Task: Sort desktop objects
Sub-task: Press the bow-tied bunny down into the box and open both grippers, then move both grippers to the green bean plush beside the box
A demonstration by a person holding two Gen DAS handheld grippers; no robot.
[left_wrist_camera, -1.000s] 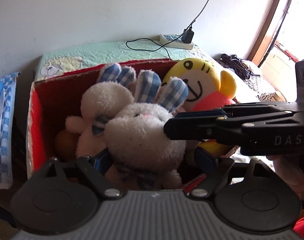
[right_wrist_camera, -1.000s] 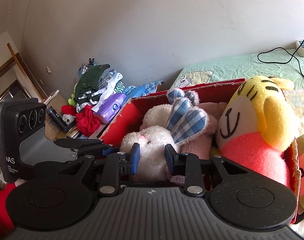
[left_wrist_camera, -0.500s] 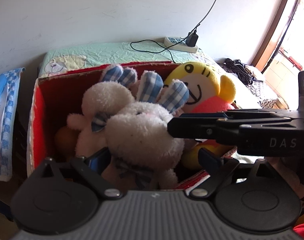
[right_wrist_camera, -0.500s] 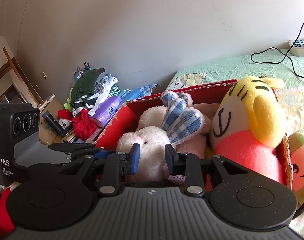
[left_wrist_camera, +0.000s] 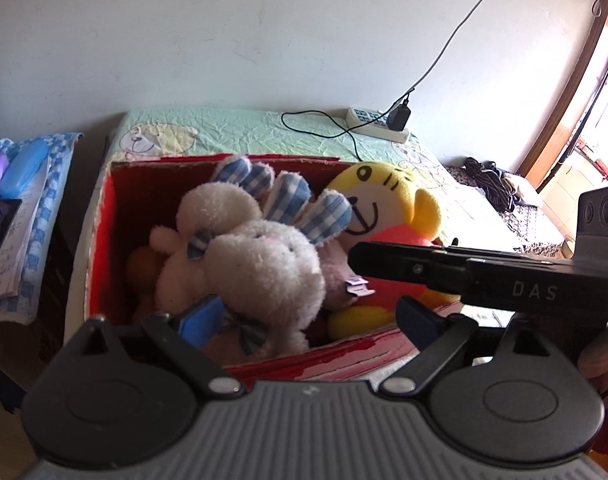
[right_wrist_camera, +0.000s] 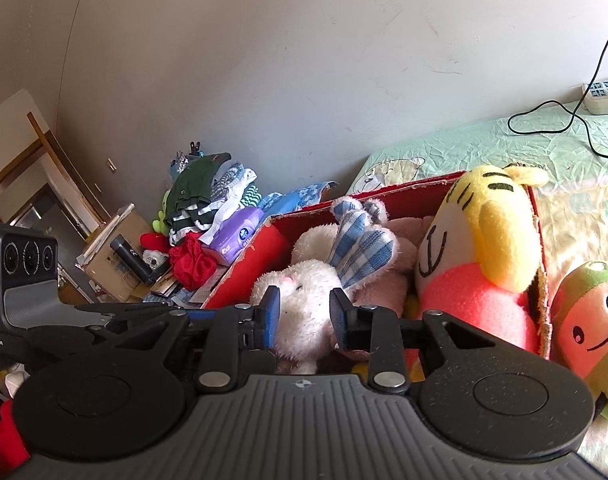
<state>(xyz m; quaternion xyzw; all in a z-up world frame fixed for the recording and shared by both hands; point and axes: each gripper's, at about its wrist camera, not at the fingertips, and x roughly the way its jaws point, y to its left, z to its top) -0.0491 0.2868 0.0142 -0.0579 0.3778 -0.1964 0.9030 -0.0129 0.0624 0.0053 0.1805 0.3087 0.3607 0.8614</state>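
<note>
From the left wrist view the left gripper point(left_wrist_camera: 304, 316) gapes wide around the white rabbit point(left_wrist_camera: 260, 276) in the red box point(left_wrist_camera: 104, 240) — from the right, the right gripper point(right_wrist_camera: 304, 316), jaws narrowly apart, frames its head dead ahead.

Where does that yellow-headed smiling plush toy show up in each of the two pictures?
Left wrist view: the yellow-headed plush toy sits right of centre, at the right end of the red box.
Right wrist view: the toy is right of centre.
Shared landmark: the white bunny's checked blue ears.
</note>
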